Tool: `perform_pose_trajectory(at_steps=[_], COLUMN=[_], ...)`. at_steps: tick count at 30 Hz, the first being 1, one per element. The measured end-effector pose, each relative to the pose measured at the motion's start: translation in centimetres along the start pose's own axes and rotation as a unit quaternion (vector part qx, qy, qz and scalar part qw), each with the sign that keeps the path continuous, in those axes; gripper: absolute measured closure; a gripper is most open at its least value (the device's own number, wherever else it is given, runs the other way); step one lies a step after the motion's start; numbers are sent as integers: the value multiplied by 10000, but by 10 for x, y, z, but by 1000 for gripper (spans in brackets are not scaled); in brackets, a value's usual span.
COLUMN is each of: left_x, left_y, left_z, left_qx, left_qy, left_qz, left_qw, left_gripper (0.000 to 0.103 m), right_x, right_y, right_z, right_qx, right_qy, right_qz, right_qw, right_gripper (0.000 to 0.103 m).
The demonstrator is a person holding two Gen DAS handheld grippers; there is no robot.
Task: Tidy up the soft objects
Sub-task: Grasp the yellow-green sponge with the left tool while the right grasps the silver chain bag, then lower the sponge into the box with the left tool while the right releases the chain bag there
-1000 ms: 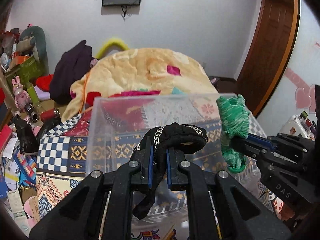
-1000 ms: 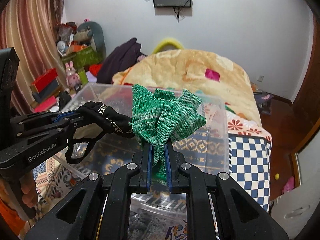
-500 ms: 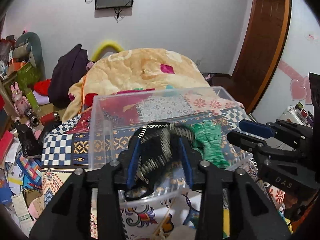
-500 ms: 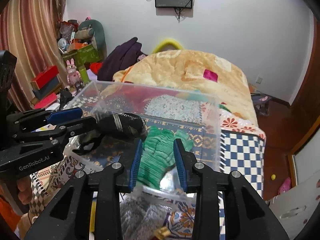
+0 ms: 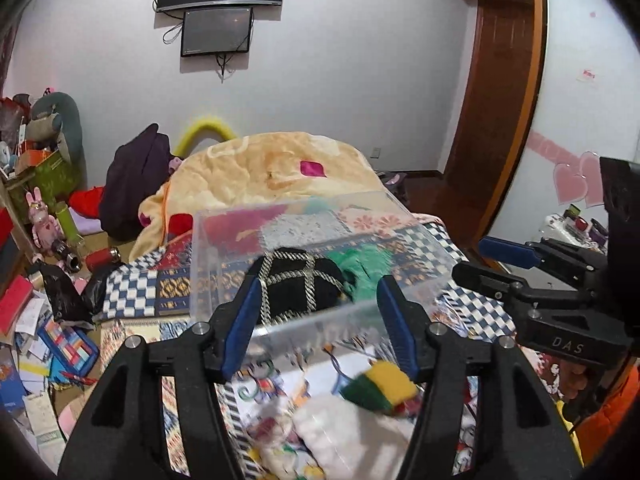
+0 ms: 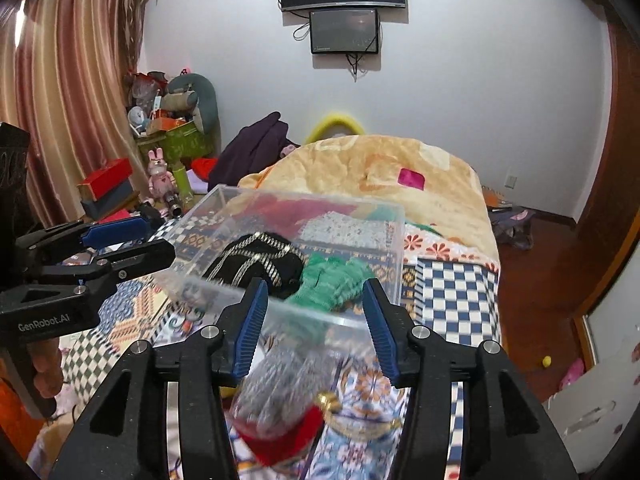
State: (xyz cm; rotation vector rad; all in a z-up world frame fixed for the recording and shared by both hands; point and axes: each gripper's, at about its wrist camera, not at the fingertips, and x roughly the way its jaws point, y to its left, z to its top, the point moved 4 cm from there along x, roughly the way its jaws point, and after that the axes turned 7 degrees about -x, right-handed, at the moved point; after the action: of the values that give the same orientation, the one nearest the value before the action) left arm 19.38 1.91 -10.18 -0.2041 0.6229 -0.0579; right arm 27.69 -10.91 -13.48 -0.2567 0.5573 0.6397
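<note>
A clear plastic bin (image 5: 208,268) (image 6: 396,240) stands on the patterned bed. Inside it lie a black pouch with silver chain trim (image 5: 300,284) (image 6: 256,260) and a green knitted cloth (image 5: 364,268) (image 6: 332,280), side by side. My left gripper (image 5: 316,328) is open and empty, just in front of the bin's near wall. My right gripper (image 6: 312,328) is open and empty, also at the near wall. Each gripper shows in the other's view: the right one (image 5: 496,260), the left one (image 6: 124,244).
Soft items lie on the bed below the grippers: a yellow-green-red knit piece (image 5: 380,388), a white fluffy thing (image 5: 344,436), a grey and red piece (image 6: 280,408). A beige quilt (image 5: 280,168) is heaped behind the bin. Clutter covers the floor at left (image 5: 44,320).
Both grippers opened and let go; the black pouch and green cloth dropped into the bin. Both grippers have drawn back toward the near side of the bin.
</note>
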Motion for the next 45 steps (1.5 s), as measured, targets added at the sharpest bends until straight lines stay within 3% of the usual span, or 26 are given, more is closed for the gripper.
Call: perform_pose_trajectory(at_steps=[15, 20, 22, 31, 37, 45], left_x=[24, 36, 39, 34, 22, -1], left_y=[-28, -29, -29, -24, -21, -12], left_z=[-66, -76, -80, -80, -72, -50], left_qx=[-17, -106, -128, -140, -184, -286], left_qy=[752, 924, 971, 848, 689, 358], left_qz=[-395, -512, -566, -527, -568, -603], left_qw=[9964, 9943, 9936, 9949, 9958, 9971], left_gripper=[44, 56, 66, 71, 71, 71], right_x=[4, 10, 12, 30, 31, 11], right_y=[14, 18, 21, 34, 34, 30], right_z=[-65, -71, -72, -73, -74, -62], right_qx=[117, 160, 169, 159, 86, 72], right_qy=[547, 664, 687, 835, 816, 531], right_qz=[218, 312, 342, 513, 484, 428], right_qw=[9982, 9972, 9969, 9951, 9955, 9976], right_gripper=[57, 57, 56, 57, 83, 91])
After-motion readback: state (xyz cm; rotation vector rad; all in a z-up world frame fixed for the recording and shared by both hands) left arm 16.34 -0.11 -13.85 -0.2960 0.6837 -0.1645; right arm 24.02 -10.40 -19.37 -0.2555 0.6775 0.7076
